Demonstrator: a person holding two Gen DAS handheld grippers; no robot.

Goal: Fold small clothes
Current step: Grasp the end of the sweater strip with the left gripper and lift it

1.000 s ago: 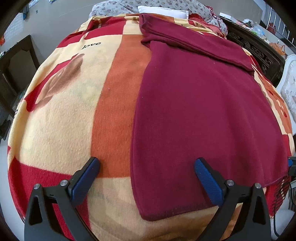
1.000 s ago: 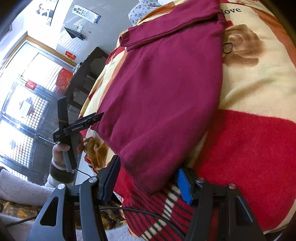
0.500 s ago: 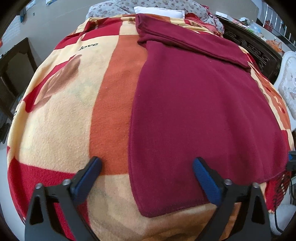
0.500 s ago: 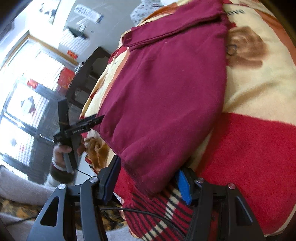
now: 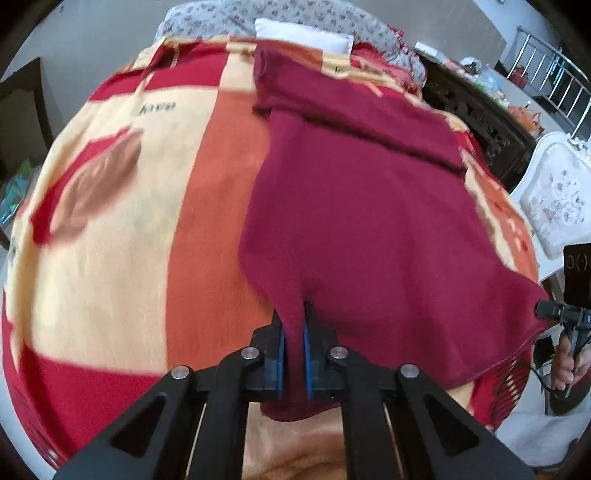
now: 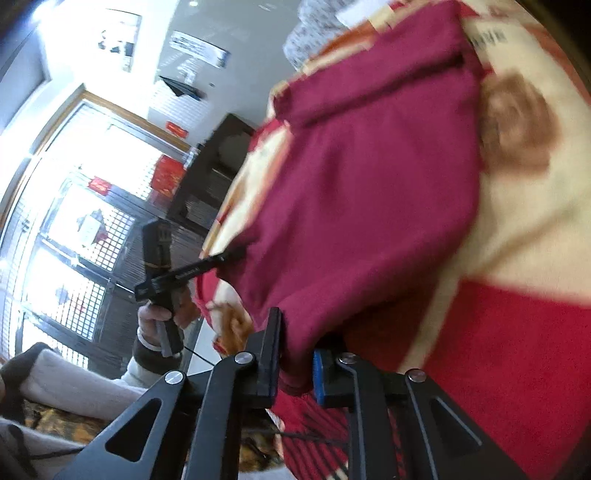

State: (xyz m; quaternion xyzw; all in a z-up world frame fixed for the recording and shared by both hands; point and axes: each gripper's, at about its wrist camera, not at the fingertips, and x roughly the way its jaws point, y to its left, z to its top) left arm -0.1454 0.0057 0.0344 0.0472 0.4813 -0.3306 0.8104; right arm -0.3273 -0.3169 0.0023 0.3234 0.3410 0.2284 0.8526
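A dark red garment (image 5: pixel 369 206) lies spread on a patterned fleece blanket (image 5: pixel 110 229) on a bed. My left gripper (image 5: pixel 293 363) is shut on the garment's near hem, pinching a fold between its blue pads. My right gripper (image 6: pixel 297 363) is shut on the other near corner of the garment (image 6: pixel 369 192), which bunches between its fingers. Each gripper shows small in the other's view, at the garment's edge: the right one (image 5: pixel 550 314) and the left one (image 6: pixel 207 264).
The blanket (image 6: pixel 517 332) covers the bed in red, orange and cream blocks. A white pillow (image 5: pixel 303 35) lies at the head. A dark carved cabinet (image 5: pixel 476 122) and a white chair (image 5: pixel 554 195) stand to the right. A dark shelf (image 6: pixel 218 173) and barred windows show in the right wrist view.
Both grippers were open around the garment's near corners; both have now closed on the cloth. The hem is gathered and lifted slightly, and both views are blurred by motion.
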